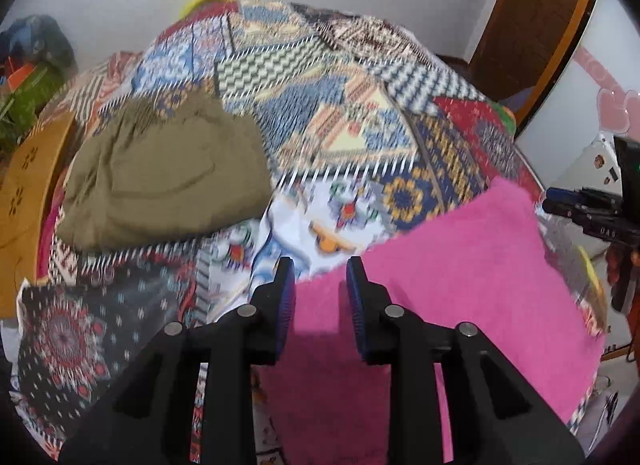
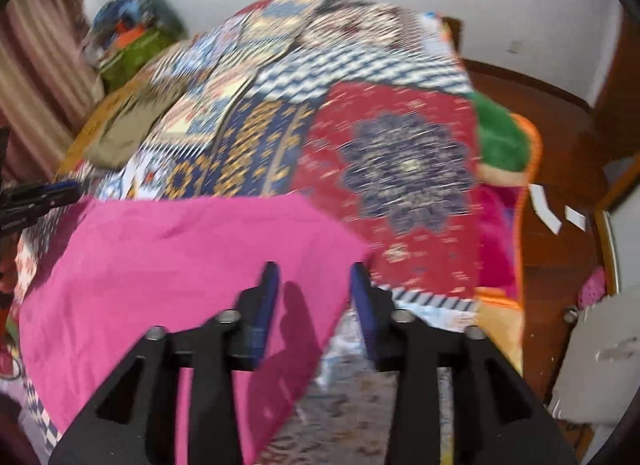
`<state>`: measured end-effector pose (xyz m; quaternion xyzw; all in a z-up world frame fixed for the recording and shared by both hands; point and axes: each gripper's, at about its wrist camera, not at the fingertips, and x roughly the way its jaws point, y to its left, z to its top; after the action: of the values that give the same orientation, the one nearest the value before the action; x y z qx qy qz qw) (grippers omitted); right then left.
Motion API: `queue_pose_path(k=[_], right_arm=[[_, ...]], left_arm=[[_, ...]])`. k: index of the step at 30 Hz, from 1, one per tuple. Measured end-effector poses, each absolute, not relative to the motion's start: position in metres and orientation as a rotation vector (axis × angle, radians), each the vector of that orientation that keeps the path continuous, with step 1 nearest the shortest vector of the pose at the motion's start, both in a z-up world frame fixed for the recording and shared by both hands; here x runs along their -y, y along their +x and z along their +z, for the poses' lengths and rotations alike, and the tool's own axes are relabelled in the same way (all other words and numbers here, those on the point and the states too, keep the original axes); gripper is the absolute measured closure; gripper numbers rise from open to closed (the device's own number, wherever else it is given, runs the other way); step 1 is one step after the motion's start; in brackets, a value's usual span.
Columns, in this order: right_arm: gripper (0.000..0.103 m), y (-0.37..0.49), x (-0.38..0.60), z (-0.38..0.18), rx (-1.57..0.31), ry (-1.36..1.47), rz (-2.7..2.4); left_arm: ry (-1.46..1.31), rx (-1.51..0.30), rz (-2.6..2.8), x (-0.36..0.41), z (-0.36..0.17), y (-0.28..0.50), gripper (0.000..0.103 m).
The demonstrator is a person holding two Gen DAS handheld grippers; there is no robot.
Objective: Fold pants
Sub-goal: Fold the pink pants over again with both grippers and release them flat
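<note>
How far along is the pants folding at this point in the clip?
Done, it seems: an olive-green garment lies folded at the far left of the patchwork bedspread. In hand: nothing. The left gripper and right gripper are both open, each above an edge of the pink garment, which lies flat. Left: gripping and folding it; whether it has any fold yet is unclear.

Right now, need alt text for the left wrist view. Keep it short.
The open left gripper hovers over the near left edge of a pink garment spread on a patchwork bedspread. An olive garment, already folded, lies farther off on the left. The frame is motion-blurred.
</note>
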<state>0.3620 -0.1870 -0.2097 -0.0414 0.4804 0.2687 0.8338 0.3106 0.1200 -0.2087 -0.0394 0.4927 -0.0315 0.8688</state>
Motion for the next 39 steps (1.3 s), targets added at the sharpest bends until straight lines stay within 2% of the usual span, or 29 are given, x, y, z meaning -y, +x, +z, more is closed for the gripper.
queue_pose_path(k=[3, 10, 13, 14, 15, 20, 27, 33, 37, 39], right_arm=[[0.057, 0.371, 0.190, -0.215, -1.028, -0.045, 0.550], [0.057, 0.386, 0.182, -0.249, -1.092, 0.006, 0.555], [0.069, 0.384, 0.183, -0.257, -1.093, 0.028, 0.566], [0.078, 0.385, 0.183, -0.257, -1.089, 0.035, 0.573], [0.093, 0.385, 0.183, -0.256, -1.087, 0.048, 0.588], [0.098, 0.382, 0.184, -0.255, -1.055, 0.036, 0.592], [0.100, 0.384, 0.192, -0.254, -1.042, -0.032, 0.512], [0.099, 0.350, 0.196, -0.213, -0.972, -0.104, 0.543], [0.092, 0.329, 0.201, -0.184, -0.934, -0.095, 0.568], [0.084, 0.317, 0.202, -0.167, -0.909, -0.056, 0.590]], left_arm=[[-0.079, -1.015, -0.083, -0.107, -0.202, 0.327, 0.071], [-0.014, -1.057, -0.152, -0.061, -0.221, 0.356, 0.071], [0.013, -1.097, -0.176, -0.047, -0.237, 0.357, 0.071], [0.024, -1.111, -0.177, -0.044, -0.242, 0.356, 0.071], [0.038, -1.128, -0.174, -0.042, -0.248, 0.356, 0.071], [0.016, -1.141, -0.172, -0.044, -0.254, 0.358, 0.071], [0.047, -1.155, -0.153, -0.041, -0.261, 0.358, 0.068], [0.054, -1.075, -0.094, -0.055, -0.224, 0.340, 0.065], [-0.021, -1.011, -0.042, -0.084, -0.191, 0.310, 0.044], [-0.031, -0.993, -0.002, -0.098, -0.179, 0.290, 0.037]])
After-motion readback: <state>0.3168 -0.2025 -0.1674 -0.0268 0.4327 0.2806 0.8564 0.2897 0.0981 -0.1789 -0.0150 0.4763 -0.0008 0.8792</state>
